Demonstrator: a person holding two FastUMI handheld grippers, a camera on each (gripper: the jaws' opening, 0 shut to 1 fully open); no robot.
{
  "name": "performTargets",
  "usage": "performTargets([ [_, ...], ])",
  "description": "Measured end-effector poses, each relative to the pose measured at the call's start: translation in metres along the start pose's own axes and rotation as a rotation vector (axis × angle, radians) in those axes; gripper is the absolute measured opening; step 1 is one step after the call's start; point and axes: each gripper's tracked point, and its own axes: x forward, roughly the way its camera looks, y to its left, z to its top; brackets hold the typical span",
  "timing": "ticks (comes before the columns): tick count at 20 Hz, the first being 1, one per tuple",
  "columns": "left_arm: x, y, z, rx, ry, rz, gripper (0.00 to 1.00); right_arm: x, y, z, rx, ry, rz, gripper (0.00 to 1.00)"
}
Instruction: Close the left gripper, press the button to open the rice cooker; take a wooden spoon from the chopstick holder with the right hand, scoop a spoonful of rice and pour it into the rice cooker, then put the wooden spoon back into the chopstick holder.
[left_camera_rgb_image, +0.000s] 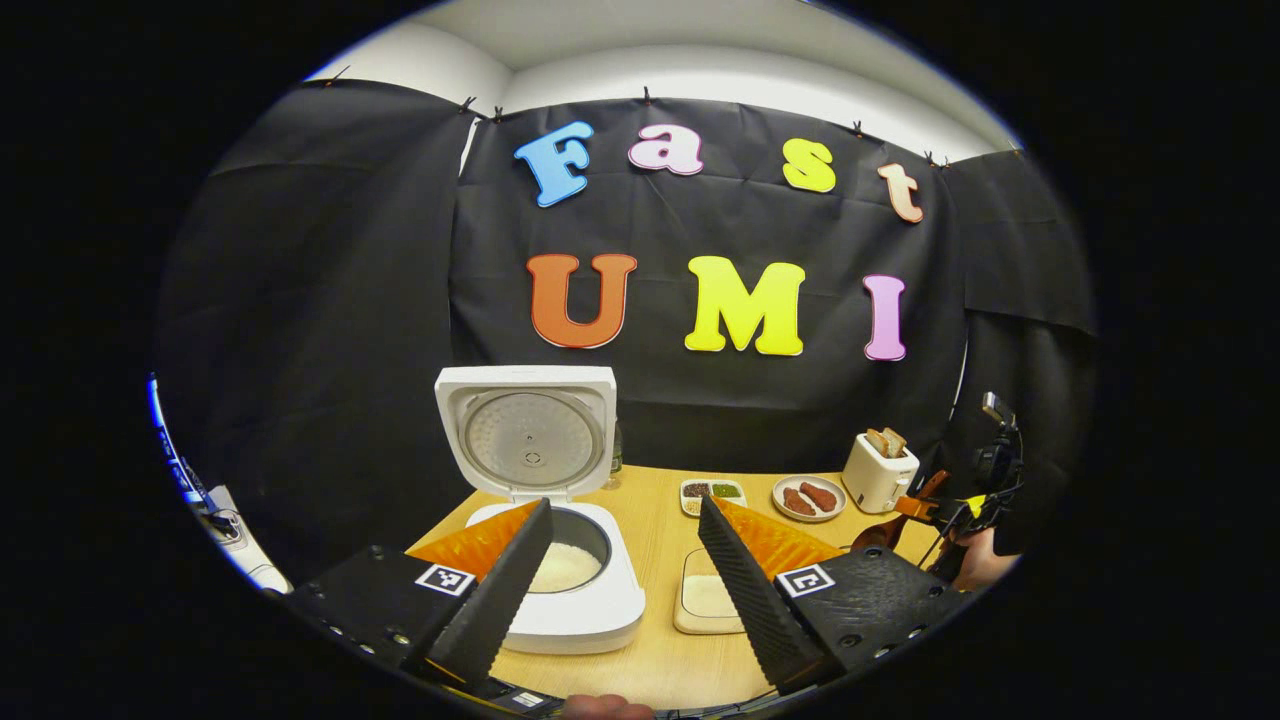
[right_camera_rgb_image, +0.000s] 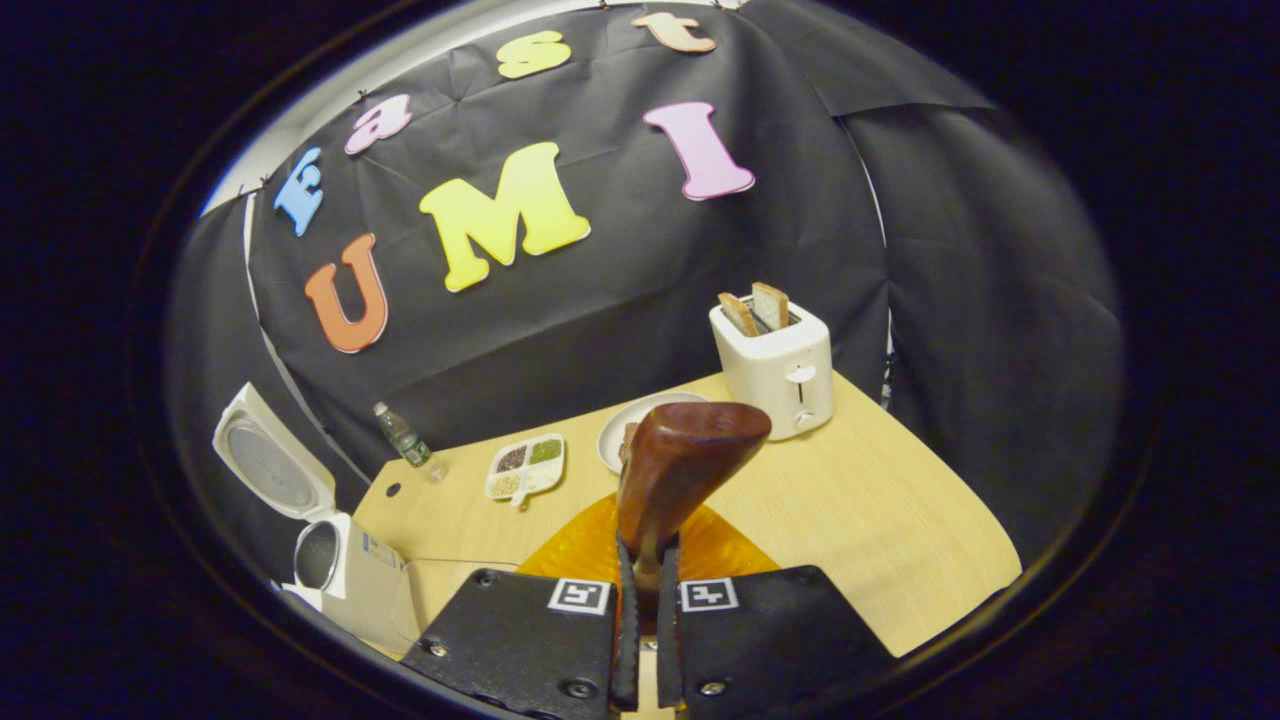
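Fingers (right_camera_rgb_image: 628, 610) of right gripper (right_camera_rgb_image: 645, 600) clamped on wooden spoon (right_camera_rgb_image: 680, 470), left gripper (left_camera_rgb_image: 625, 560) spread wide

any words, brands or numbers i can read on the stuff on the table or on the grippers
None can be read.
Square markers: coded patterns, no words.
Rice cooker, side sticker: too blurred to read.
Bottle, label: too small to read.
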Motion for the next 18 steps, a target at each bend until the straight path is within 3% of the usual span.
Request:
performTargets([
  [10,0.004,-0.001,-0.007,0.006,0.057,0.026,0.94,0.038,-0.01,-0.052,-0.016,0.055,-0.01,0.16],
  [15,0.0,-0.003,-0.002,0.006,0.046,0.016,0.94,0.036,-0.006,-0.048,-0.017,0.04,-0.003,0.22],
  [16,0.0,-0.004,-0.001,0.004,0.039,0.011,0.94,0.033,-0.003,-0.042,-0.035,0.023,0.002,0.24],
  [18,-0.001,-0.005,0.001,-0.003,0.032,0.004,0.94,0.025,-0.002,-0.029,-0.079,-0.008,-0.005,0.41],
])
